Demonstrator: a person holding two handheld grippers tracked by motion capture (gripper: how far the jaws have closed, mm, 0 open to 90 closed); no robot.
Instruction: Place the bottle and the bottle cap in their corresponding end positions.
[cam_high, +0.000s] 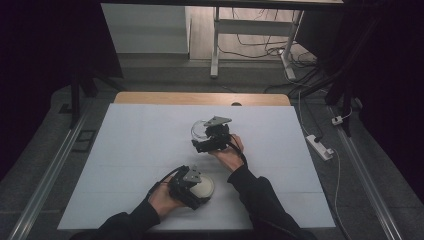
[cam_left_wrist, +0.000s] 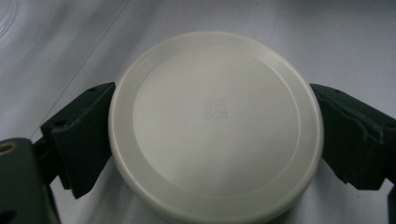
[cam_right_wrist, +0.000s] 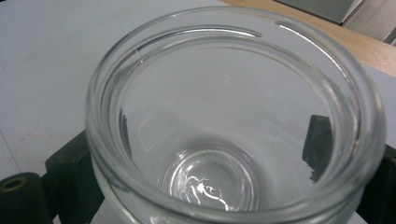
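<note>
Left hand-held gripper (cam_left_wrist: 212, 135) clamps the lid (cam_left_wrist: 215, 126) by its edges; right hand-held gripper (cam_right_wrist: 205, 154) grips the jar (cam_right_wrist: 233, 116). Smooth glass could slip between those jaws.

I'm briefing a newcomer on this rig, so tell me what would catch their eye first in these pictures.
First, the clear glass jar, open-mouthed and empty, which sits between the jaws of the right gripper near the middle of the white table. Next, the round cream lid, flat on the table at its near edge, with the left gripper closed on its two sides.
</note>
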